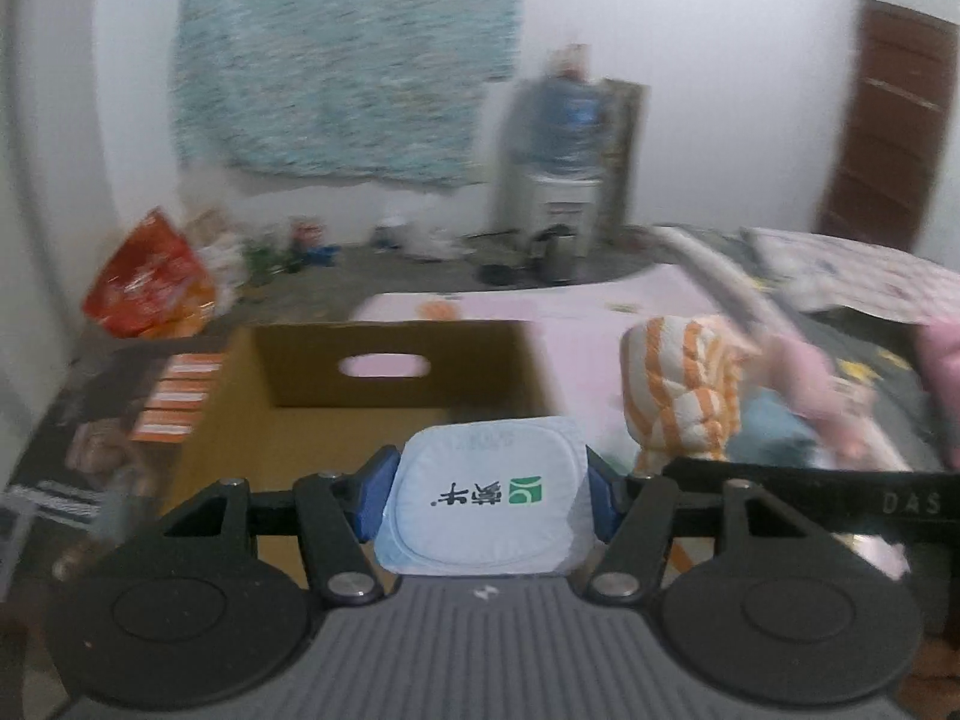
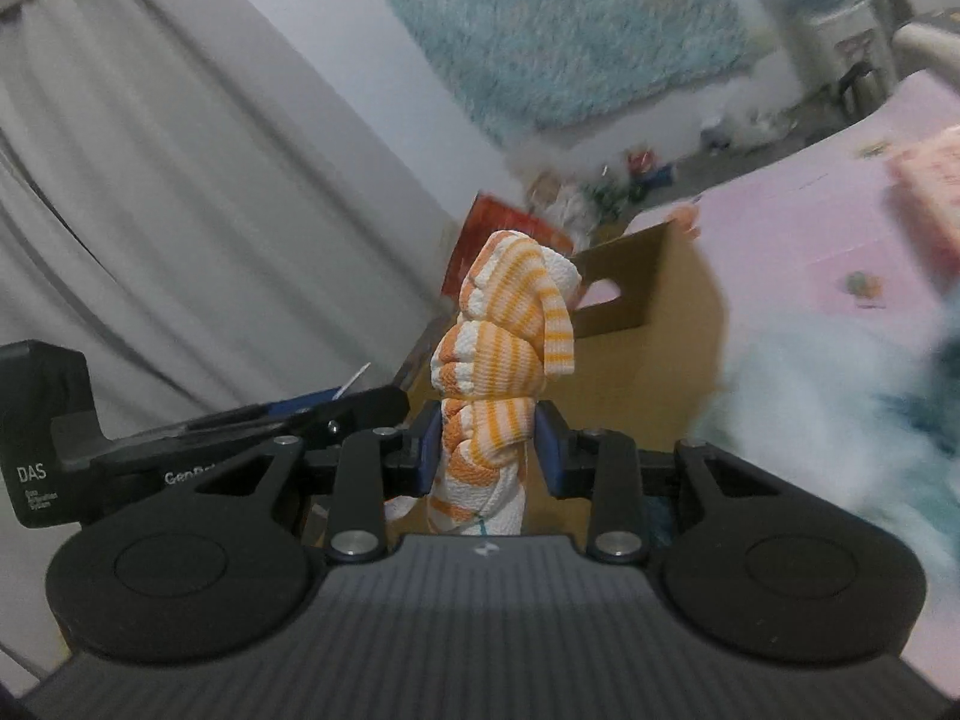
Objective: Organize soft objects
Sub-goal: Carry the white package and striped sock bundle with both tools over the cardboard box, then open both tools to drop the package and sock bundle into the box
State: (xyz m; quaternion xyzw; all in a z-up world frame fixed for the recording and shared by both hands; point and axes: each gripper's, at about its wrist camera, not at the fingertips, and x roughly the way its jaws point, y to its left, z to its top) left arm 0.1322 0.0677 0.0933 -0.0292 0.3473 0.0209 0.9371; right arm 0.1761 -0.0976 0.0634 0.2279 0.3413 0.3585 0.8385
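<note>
My left gripper point(image 1: 489, 495) is shut on a white soft pack with a green logo point(image 1: 487, 498), its blue pads pressing both sides, held just in front of an open cardboard box point(image 1: 390, 372). To the right in the left wrist view hangs an orange-and-white striped knotted cloth point(image 1: 684, 396). My right gripper point(image 2: 487, 450) is shut on that same striped cloth point(image 2: 510, 330), which stands up between the blue pads. The cardboard box point(image 2: 648, 324) lies just behind it in the right wrist view. The other gripper's black body point(image 2: 54, 438) shows at the left.
The box rests on a pink sheet point(image 1: 600, 312) of a bed. A red snack bag point(image 1: 150, 282) and clutter lie on the floor by the wall. A water dispenser point(image 1: 564, 150) stands at the back. Grey curtains point(image 2: 150, 180) hang at the left, and pink cloth point(image 1: 816, 384) lies at the right.
</note>
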